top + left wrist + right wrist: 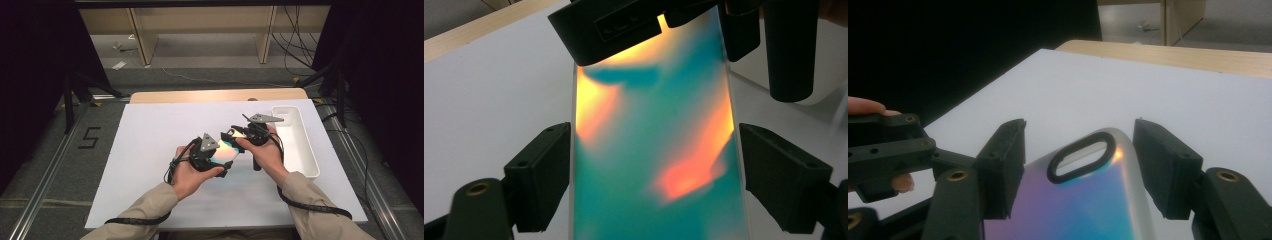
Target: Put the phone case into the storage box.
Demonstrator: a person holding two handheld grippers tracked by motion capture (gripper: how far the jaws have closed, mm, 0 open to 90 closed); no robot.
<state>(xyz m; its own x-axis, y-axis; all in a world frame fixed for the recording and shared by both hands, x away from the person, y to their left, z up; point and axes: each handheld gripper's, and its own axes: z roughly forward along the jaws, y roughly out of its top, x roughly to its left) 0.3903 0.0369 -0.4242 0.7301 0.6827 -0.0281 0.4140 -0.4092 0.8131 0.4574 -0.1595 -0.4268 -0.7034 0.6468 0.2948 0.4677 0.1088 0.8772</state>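
A person holds an iridescent phone case above the middle of the bench, a little toward its right side, between the two claws. The left claw takes the near end of the case: in the left gripper view its two black jaws stand on both long edges of the case, and they seem to touch these edges, so the claw pinches the case across its width. The right claw is at the far end of the case. In the right gripper view the case lies between the jaws with its oval camera opening pointing forward; a little space is visible between each jaw and the edge of the case, so this claw is spread around the case and does not press it. In the left gripper view the right claw covers the far end of the case from above. The surface of the case shines in teal, orange and yellow colours, and in purple and blue from the other side. No brand or text can be read on it. A long white tray lies along the right edge of the bench, near the right hand. On the floor to the left of the bench a mark like the number 5 is visible.
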